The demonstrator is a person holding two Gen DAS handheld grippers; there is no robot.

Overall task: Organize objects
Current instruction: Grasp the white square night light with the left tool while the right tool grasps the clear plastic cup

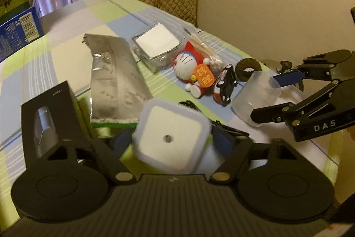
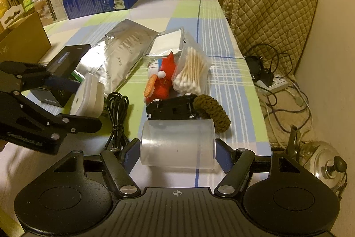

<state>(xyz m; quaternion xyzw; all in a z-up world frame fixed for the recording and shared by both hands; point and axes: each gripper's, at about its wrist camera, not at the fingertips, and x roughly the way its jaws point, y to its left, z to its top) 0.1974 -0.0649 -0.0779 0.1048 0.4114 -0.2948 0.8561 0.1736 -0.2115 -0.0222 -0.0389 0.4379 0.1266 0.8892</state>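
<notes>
My left gripper (image 1: 170, 141) is clamped on the white square night light (image 1: 169, 137) above the desk (image 2: 213, 14); to its right, past the black cable (image 2: 116, 110), my right gripper (image 2: 177, 153) grips the clear plastic cup (image 2: 177, 144) lying sideways.

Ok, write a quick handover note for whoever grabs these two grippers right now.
Left gripper: shut on the square white plastic night-light, near the black box.
Right gripper: shut on the clear plastic cup, lying sideways.
On the checked tablecloth: silver foil pouch, cotton swab bag, red cat figurine, toy car, braided brown ring, black cable.
Nothing visibly sorted; everything is left.
</notes>
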